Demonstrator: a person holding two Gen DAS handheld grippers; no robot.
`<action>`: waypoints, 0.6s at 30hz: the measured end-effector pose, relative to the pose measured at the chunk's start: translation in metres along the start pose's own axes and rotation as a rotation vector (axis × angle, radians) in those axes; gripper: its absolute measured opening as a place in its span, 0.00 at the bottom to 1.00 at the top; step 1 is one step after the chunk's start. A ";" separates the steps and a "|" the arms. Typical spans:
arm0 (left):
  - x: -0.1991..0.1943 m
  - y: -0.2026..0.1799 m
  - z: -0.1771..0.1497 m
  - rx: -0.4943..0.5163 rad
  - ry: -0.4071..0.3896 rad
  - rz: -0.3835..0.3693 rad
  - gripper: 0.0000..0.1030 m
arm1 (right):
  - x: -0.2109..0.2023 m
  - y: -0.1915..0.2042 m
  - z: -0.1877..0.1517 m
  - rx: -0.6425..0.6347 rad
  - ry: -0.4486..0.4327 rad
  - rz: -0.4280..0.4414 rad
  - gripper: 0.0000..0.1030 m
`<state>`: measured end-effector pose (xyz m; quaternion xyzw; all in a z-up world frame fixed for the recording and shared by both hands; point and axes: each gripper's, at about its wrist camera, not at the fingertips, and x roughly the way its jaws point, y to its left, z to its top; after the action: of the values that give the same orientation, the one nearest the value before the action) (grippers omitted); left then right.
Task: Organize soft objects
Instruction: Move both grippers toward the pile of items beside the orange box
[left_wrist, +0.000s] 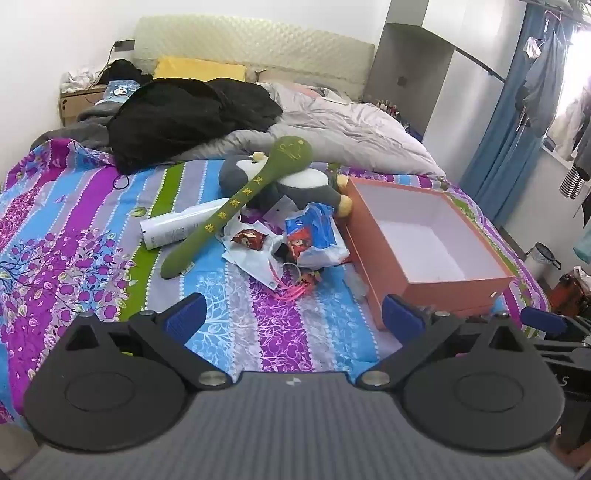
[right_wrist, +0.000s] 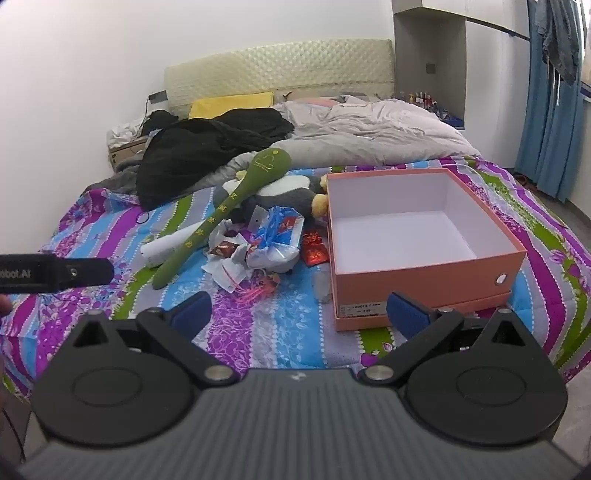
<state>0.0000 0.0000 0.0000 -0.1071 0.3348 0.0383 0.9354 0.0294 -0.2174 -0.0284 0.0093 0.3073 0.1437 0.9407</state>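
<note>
Hovering over the bed (left_wrist: 74, 206), both claws are sitting spread apart, gripping nothing: left claw (left_wrist: 293, 319), right claw (right_wrist: 299, 314). Green plush (left_wrist: 236, 205) is lying across the penguin (left_wrist: 306, 184), just left of the box (left_wrist: 424, 236). Bags (left_wrist: 314, 236) and bottle (left_wrist: 173, 225) are lying beside the box's left wall too.

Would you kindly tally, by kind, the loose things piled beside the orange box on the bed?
Plush toys: 2, the green stick toy and the grey penguin
White bottle: 1
Plastic bags: 2, one blue and one white
Red packets: 1
Total: 6, all outside the box; smaller scraps are too tangled to count.
</note>
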 end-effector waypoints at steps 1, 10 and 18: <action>0.000 0.000 0.000 0.001 -0.001 0.001 0.99 | 0.000 0.000 0.000 0.002 0.011 0.000 1.00; -0.001 0.002 -0.005 0.005 0.012 -0.017 0.99 | -0.003 0.001 0.000 -0.004 0.018 0.001 1.00; 0.009 -0.006 -0.002 0.018 0.034 -0.029 0.99 | -0.004 0.002 0.000 -0.004 0.029 -0.009 1.00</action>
<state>0.0068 -0.0065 -0.0059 -0.1041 0.3494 0.0201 0.9310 0.0255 -0.2163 -0.0254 0.0041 0.3206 0.1401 0.9368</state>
